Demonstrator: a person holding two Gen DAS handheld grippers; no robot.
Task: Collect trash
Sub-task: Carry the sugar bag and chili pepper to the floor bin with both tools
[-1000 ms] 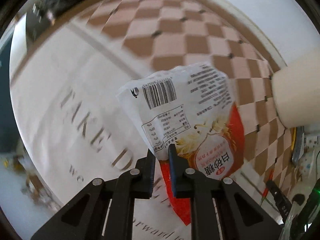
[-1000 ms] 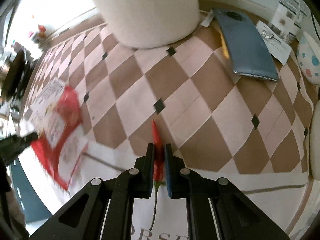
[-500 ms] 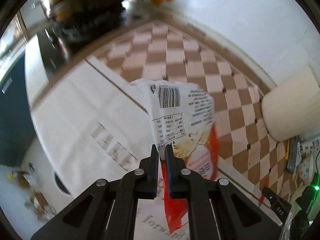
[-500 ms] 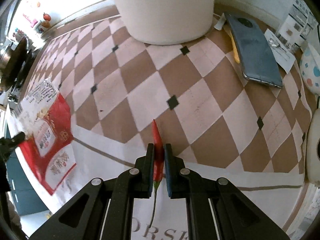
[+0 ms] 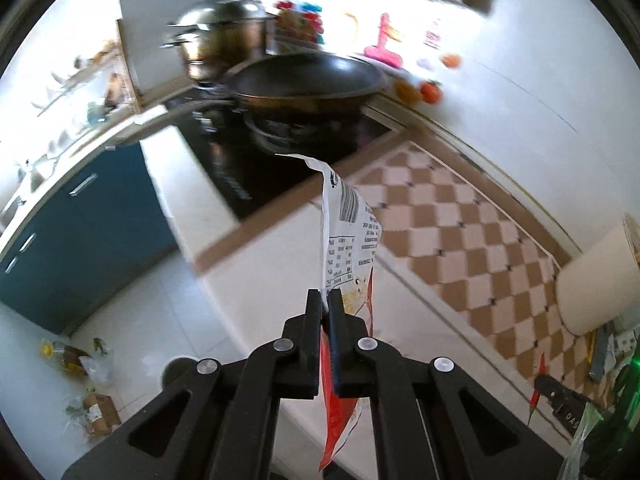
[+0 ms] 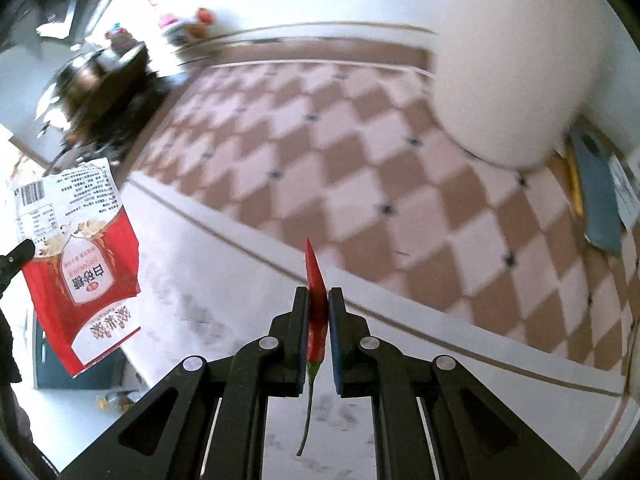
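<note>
My left gripper (image 5: 329, 298) is shut on a red and white food packet (image 5: 345, 236), held edge-on in the air above the counter's front edge. The packet also shows at the far left of the right wrist view (image 6: 82, 256), hanging from a left fingertip (image 6: 18, 252). My right gripper (image 6: 319, 296) is shut on a red chili pepper (image 6: 315, 280), lifted above the white cloth (image 6: 224, 280); its green stem hangs down below the jaws. The right gripper and chili also show small at the lower right of the left wrist view (image 5: 540, 368).
A checkered mat (image 6: 360, 168) covers the counter. A large cream cylinder (image 6: 516, 68) stands at the back right, a blue-grey phone (image 6: 596, 200) beside it. A wok (image 5: 304, 80) and steel pot (image 5: 224, 40) sit on the black stove. Litter (image 5: 88, 400) lies on the floor by blue cabinets (image 5: 76, 232).
Both grippers have risen and tilted up. The left one has swung the packet out towards the counter edge, so stove and floor now show. The chili has lifted off the cloth.
</note>
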